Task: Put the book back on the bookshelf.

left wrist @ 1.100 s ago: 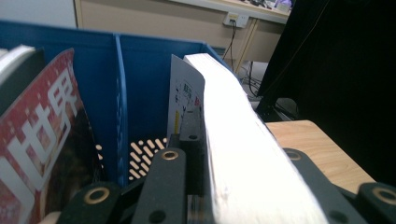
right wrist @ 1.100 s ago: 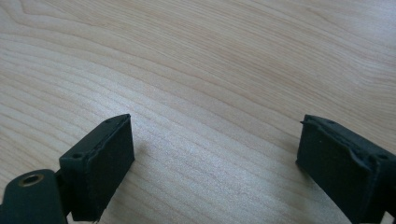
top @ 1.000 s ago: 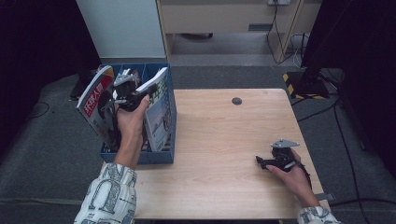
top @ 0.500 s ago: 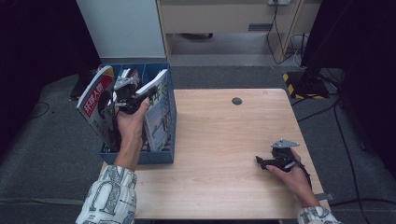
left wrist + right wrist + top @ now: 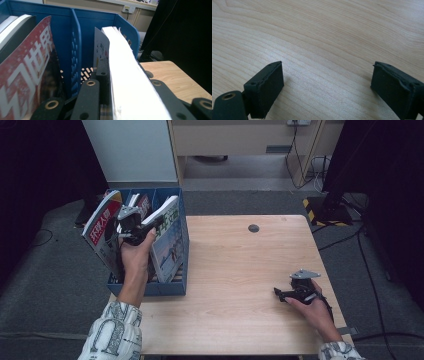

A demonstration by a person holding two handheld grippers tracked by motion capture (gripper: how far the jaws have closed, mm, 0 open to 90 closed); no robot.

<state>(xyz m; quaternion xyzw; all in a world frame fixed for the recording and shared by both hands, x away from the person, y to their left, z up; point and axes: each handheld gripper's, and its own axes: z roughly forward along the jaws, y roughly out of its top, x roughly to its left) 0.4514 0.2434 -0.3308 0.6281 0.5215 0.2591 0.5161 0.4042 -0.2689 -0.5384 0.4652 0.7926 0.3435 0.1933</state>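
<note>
A blue file box (image 5: pixel 172 287) with dividers stands at the table's left edge. My left gripper (image 5: pixel 150 225) is shut on the top edge of a thick magazine (image 5: pixel 167 240) in the box's right compartment. In the left gripper view the magazine's white page edge (image 5: pixel 125 75) runs up between the jaws, beside a blue divider (image 5: pixel 76 50). A red-covered magazine (image 5: pixel 102 227) leans out at the box's left, and its red cover (image 5: pixel 27 75) also appears in the left gripper view. My right gripper (image 5: pixel 280 293) rests on the table's right side, open, its jaws apart over bare wood with nothing between the fingertips (image 5: pixel 265 87).
The wooden table (image 5: pixel 240 285) has a small dark round spot (image 5: pixel 253 228) near its far edge. Another book (image 5: pixel 137 202) stands in the box's middle compartment. A white cabinet (image 5: pixel 132 150) stands behind the box, and cables (image 5: pixel 360 250) lie on the floor at right.
The left gripper and the magazine it holds have barely shifted in the box. The right gripper has stayed where it was.
</note>
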